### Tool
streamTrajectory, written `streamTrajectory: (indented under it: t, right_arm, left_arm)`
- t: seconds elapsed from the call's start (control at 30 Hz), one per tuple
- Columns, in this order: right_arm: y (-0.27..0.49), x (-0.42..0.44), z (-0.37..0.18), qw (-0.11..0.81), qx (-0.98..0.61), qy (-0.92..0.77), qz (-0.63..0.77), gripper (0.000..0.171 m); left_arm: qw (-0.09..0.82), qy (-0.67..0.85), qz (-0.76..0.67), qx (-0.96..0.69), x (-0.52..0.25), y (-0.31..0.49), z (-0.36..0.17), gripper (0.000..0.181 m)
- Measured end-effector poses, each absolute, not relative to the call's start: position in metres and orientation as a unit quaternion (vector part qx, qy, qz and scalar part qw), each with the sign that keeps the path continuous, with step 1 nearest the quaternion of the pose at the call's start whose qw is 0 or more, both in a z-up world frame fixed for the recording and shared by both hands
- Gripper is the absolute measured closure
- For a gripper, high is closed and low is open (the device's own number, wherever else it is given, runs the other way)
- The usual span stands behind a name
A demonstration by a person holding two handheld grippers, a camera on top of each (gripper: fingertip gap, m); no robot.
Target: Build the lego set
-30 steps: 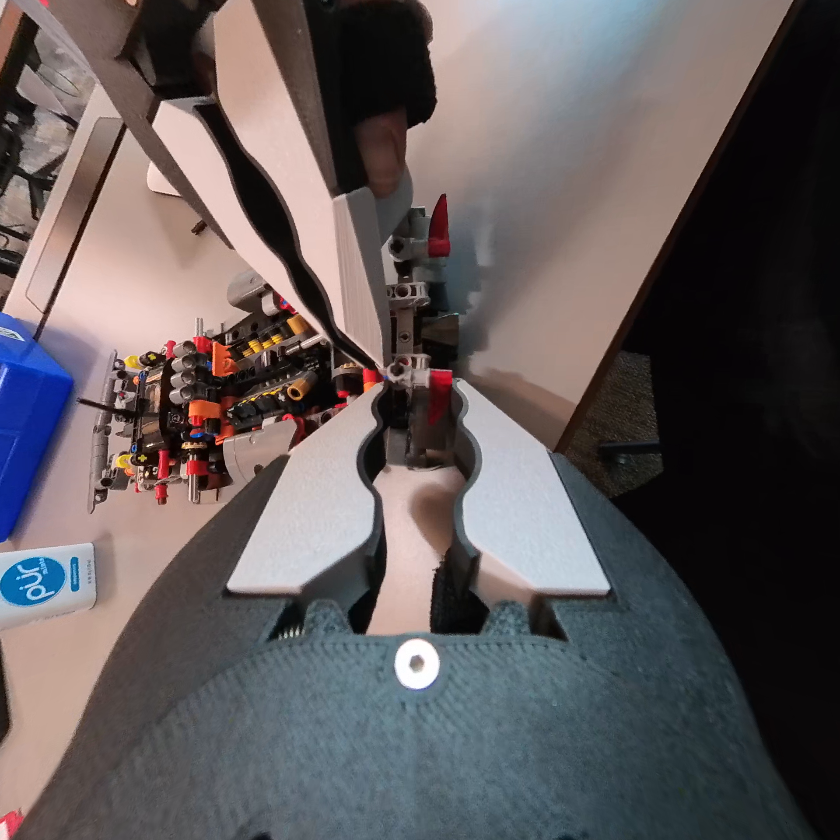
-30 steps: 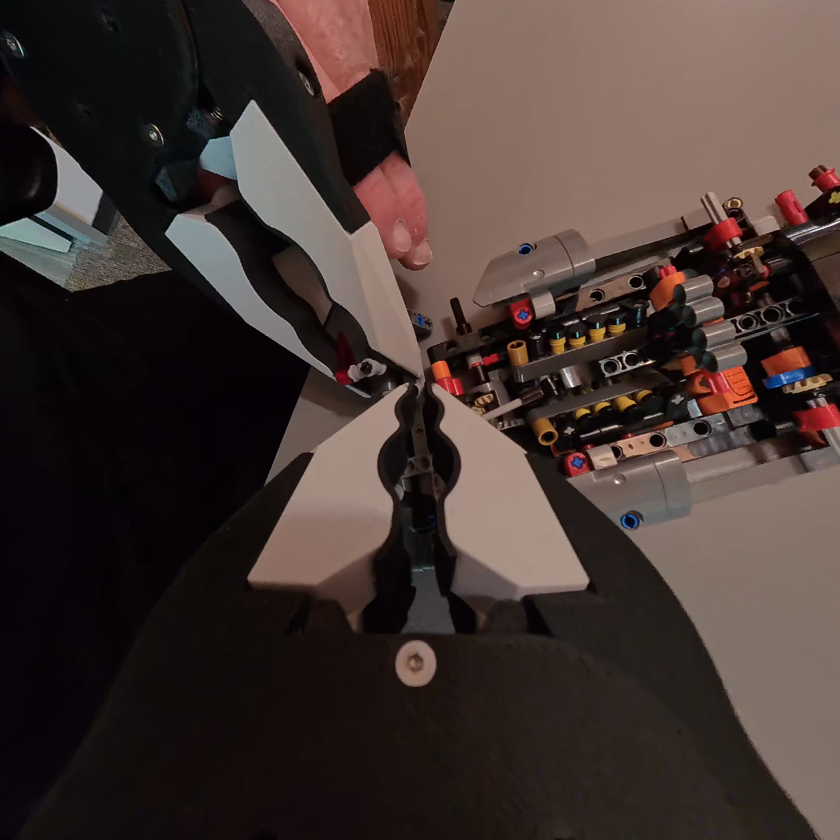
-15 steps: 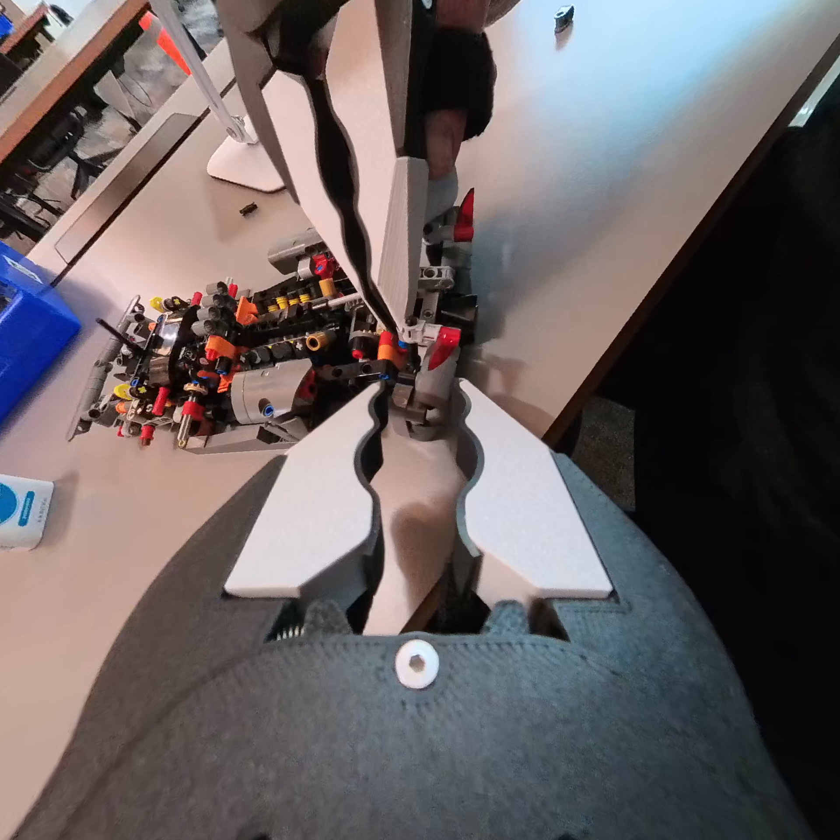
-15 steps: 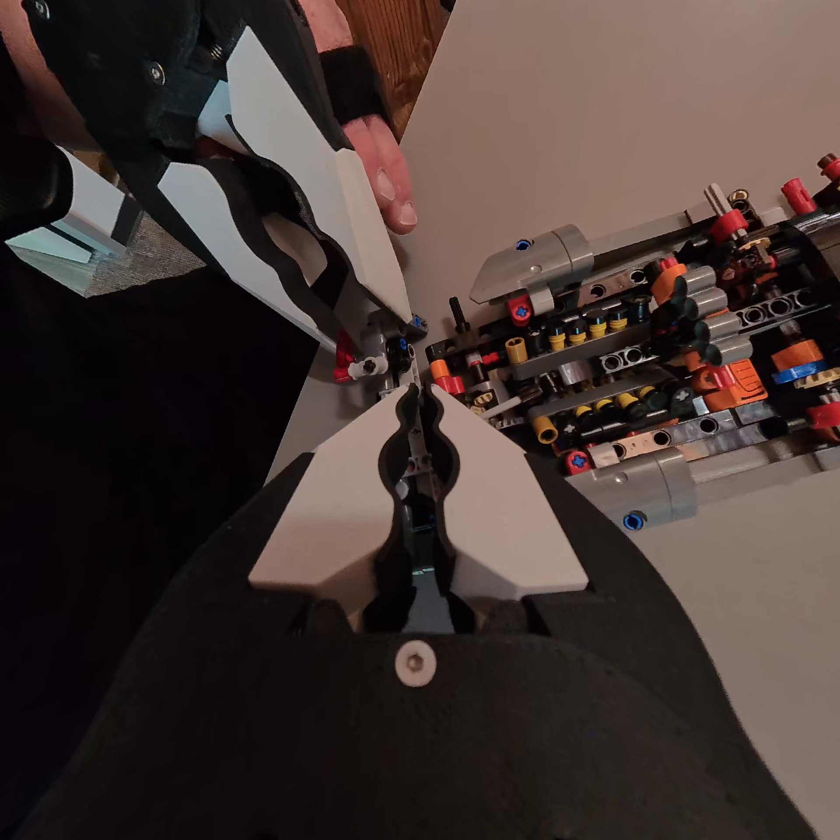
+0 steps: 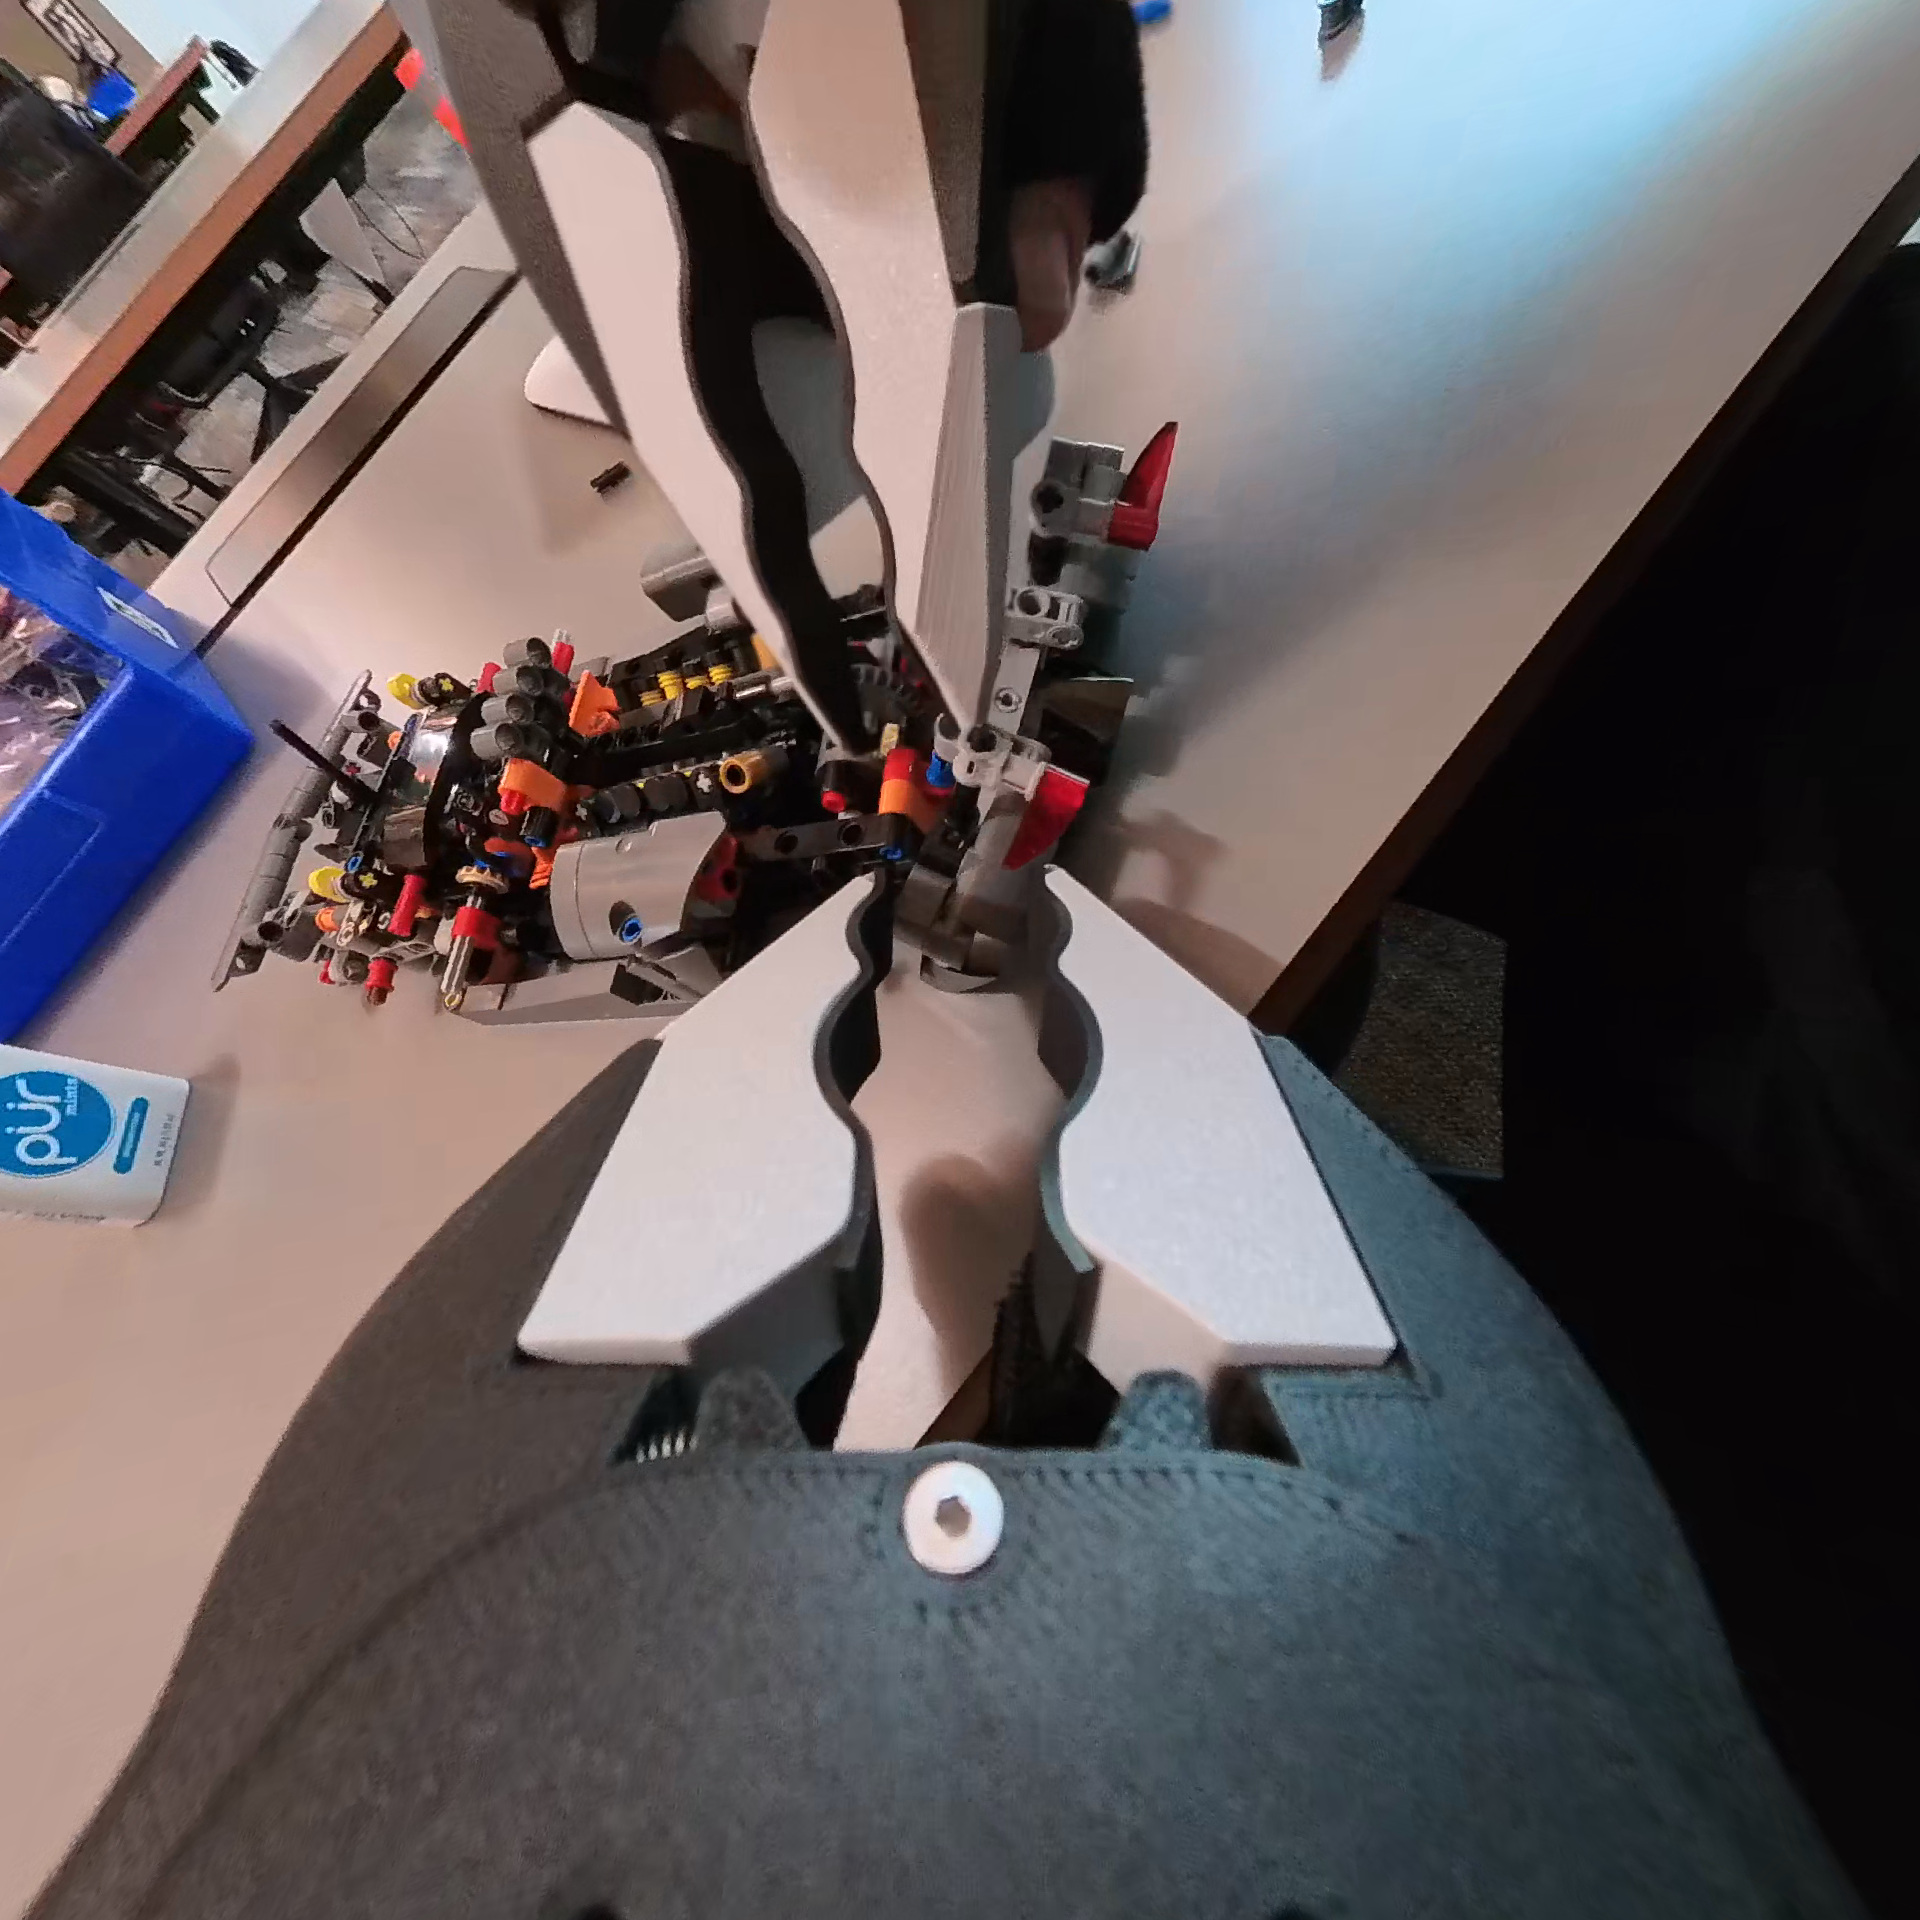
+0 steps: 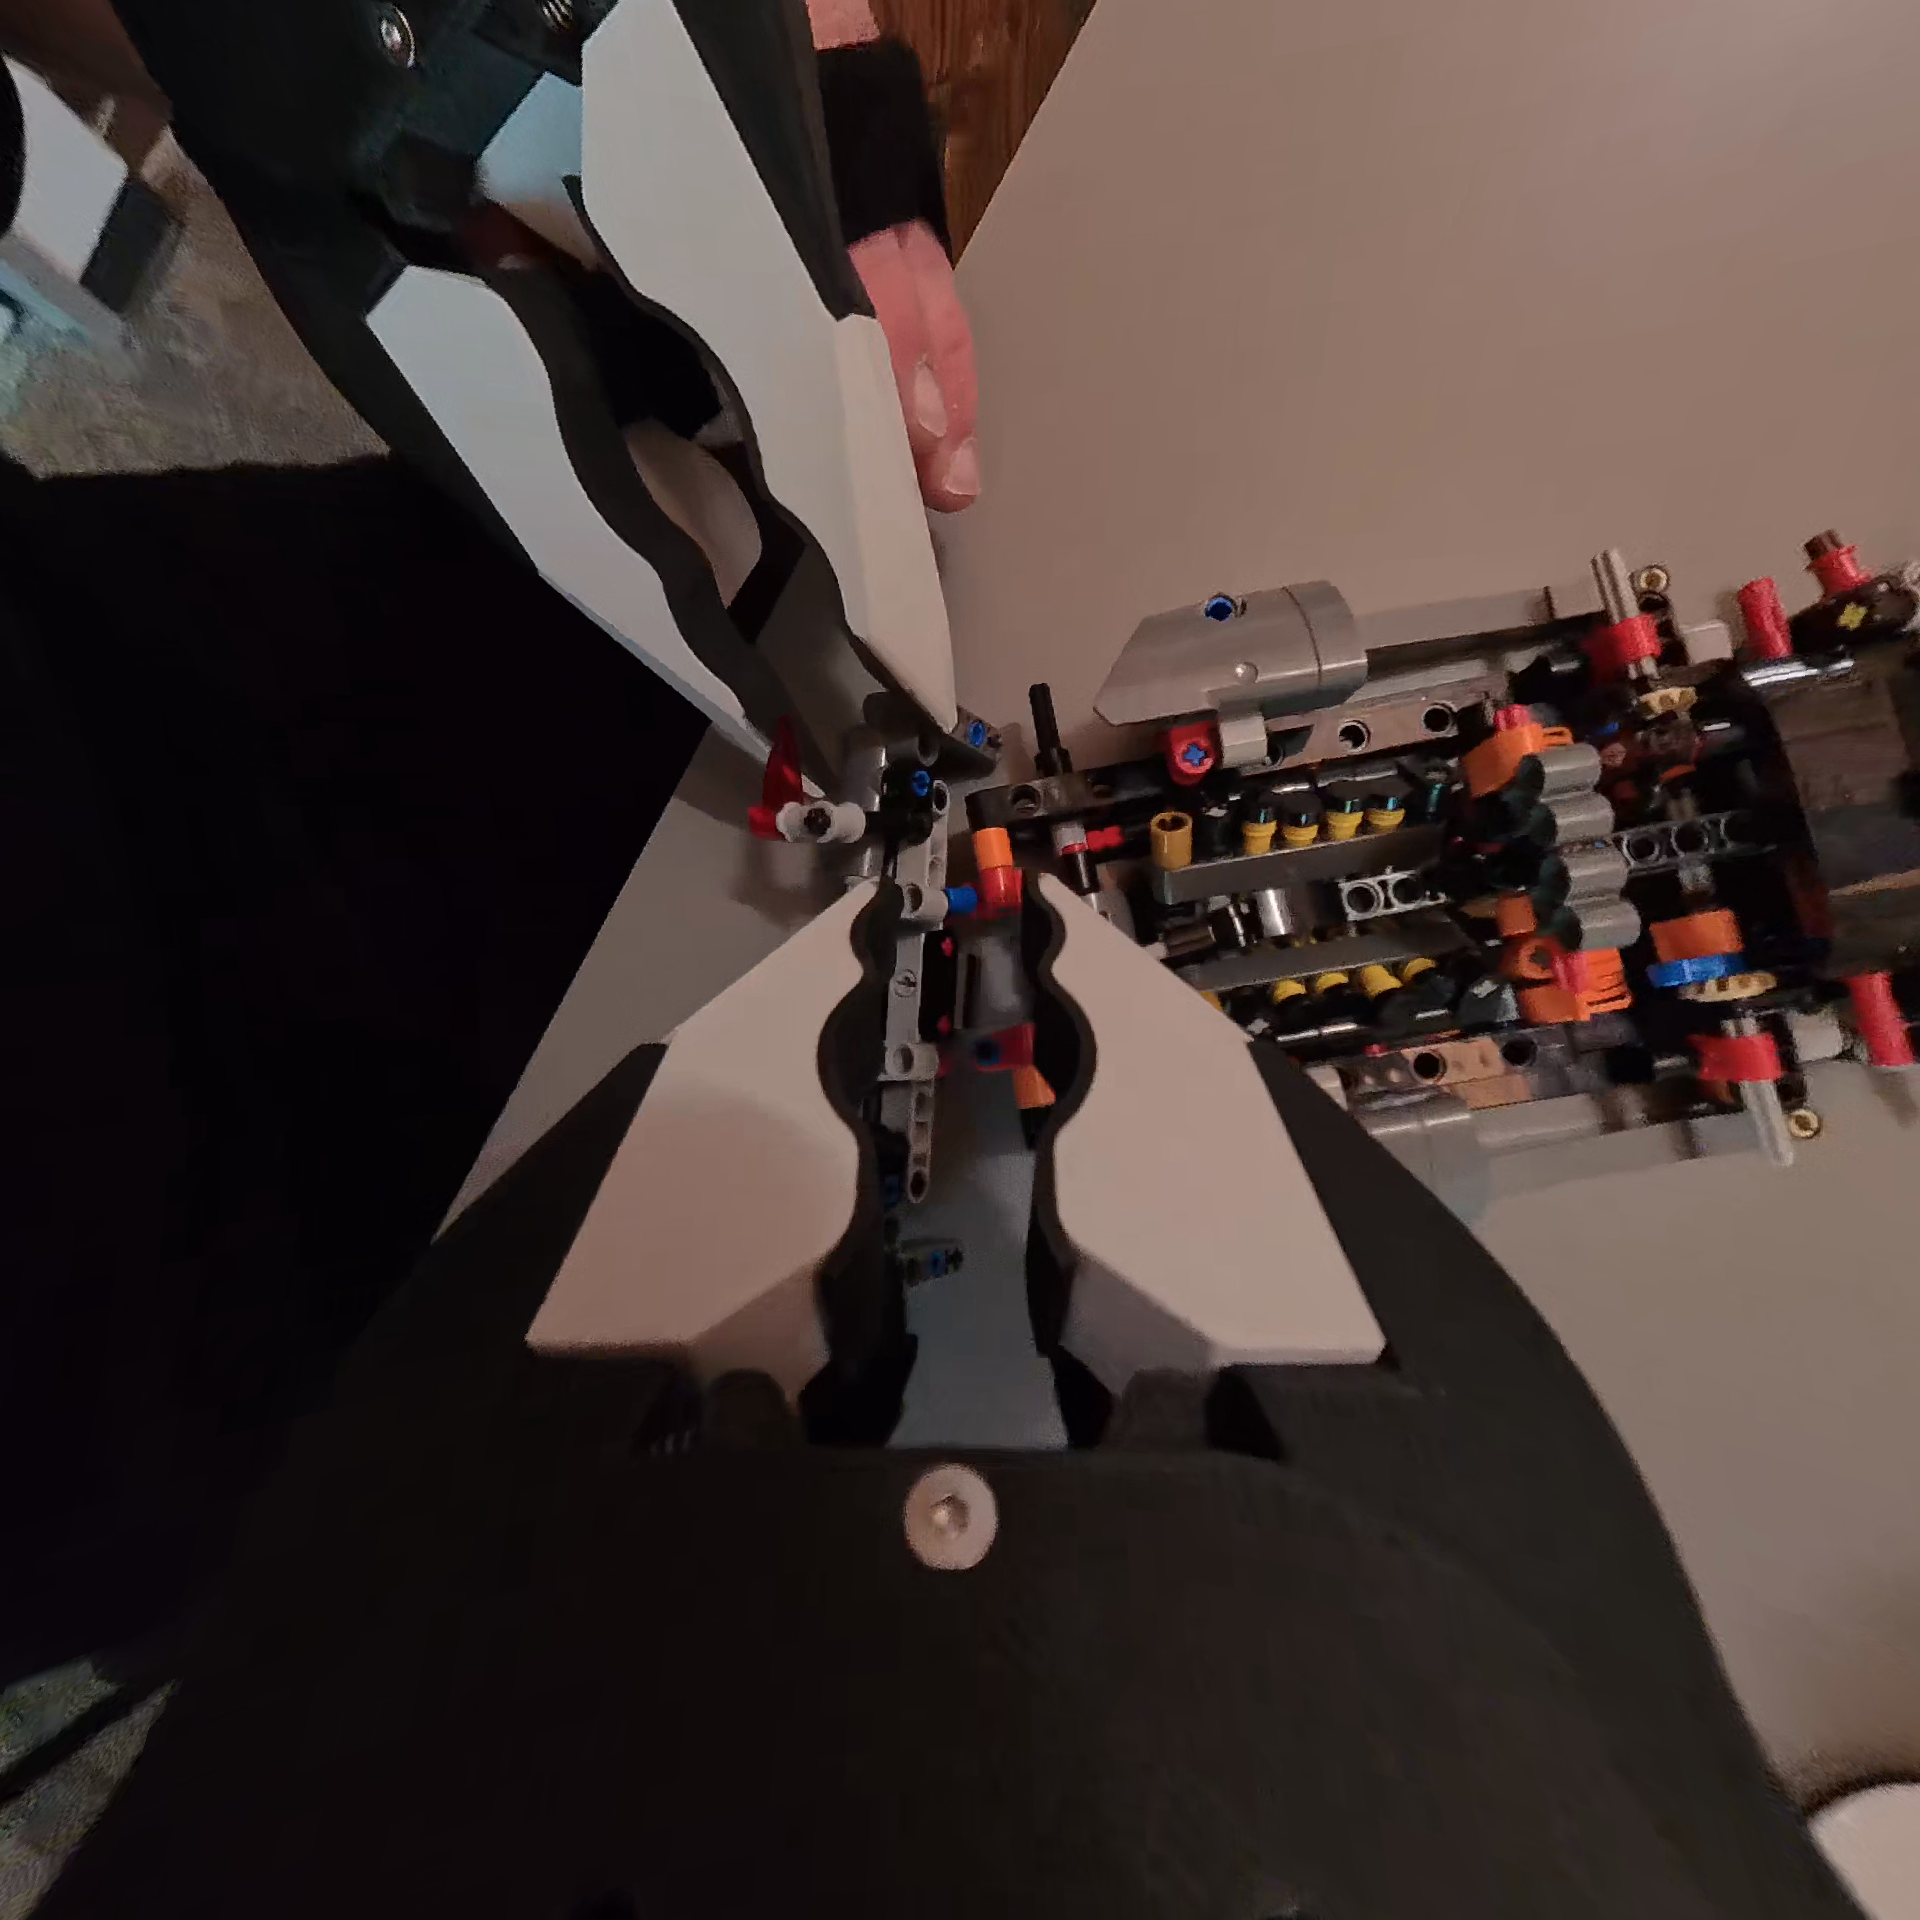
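Observation:
The lego model (image 5: 623, 790), a long black and grey chassis with orange, red and yellow parts, lies on the table; it also shows in the right wrist view (image 6: 1455, 883). My left gripper (image 5: 961, 894) is shut on the grey front piece (image 5: 951, 925) at the model's end, beside a red pointed part (image 5: 1044, 821). It shows in the right wrist view (image 6: 883, 727) too. My right gripper (image 6: 956, 894) is open, its fingers on either side of a thin grey beam (image 6: 906, 997) across the model's front. It reaches down from above in the left wrist view (image 5: 909, 732).
A blue bin (image 5: 94, 769) and a white packet (image 5: 83, 1143) lie left of the model. A monitor stand base (image 5: 561, 384) stands behind it, with a small black part (image 5: 610, 475) near it. The table edge (image 5: 1558, 644) runs close to the model's front end. The tips of both grippers are at nearly the same place. Left tips and right tips are each some 30 cm from the white packet (image 5: 83, 1143).
My right gripper has opened; it was closed on the thin grey beam before. My left gripper has kept its hold on the front piece.

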State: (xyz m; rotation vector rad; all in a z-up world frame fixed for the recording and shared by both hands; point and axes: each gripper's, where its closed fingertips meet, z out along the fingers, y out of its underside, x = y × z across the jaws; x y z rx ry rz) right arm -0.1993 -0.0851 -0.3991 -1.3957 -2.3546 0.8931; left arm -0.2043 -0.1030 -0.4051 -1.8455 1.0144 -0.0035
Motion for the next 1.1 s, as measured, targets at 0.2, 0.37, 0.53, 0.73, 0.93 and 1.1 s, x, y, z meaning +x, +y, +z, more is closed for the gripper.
streamTrajectory:
  t: [0.2, 0.37, 0.53, 0.73, 0.93, 1.1]
  right_arm:
    - [-0.086, -0.198, -0.401, 0.076, -0.453, -0.838, 0.294, 0.146]
    - [-0.087, -0.196, -0.404, 0.045, -0.441, -0.844, 0.301, 0.146]
    - [-0.088, -0.196, -0.403, 0.035, -0.438, -0.842, 0.313, 0.146]
    - [-0.087, -0.196, -0.403, 0.036, -0.438, -0.842, 0.312, 0.147]
    - [-0.086, -0.195, -0.408, 0.026, -0.445, -0.844, 0.297, 0.147]
    - [-0.086, -0.195, -0.408, 0.022, -0.447, -0.844, 0.294, 0.147]
  left_arm:
    - [0.498, 0.412, 0.012, -0.763, -0.204, -0.103, -0.405, 0.158]
    - [0.507, 0.402, 0.032, -0.762, -0.205, -0.103, -0.405, 0.162]
    - [0.514, 0.394, 0.039, -0.761, -0.205, -0.104, -0.404, 0.167]
    - [0.513, 0.393, 0.05, -0.762, -0.208, -0.102, -0.401, 0.175]
    - [0.528, 0.386, 0.063, -0.754, -0.212, -0.103, -0.396, 0.172]
    - [0.529, 0.39, 0.045, -0.752, -0.216, -0.104, -0.4, 0.157]
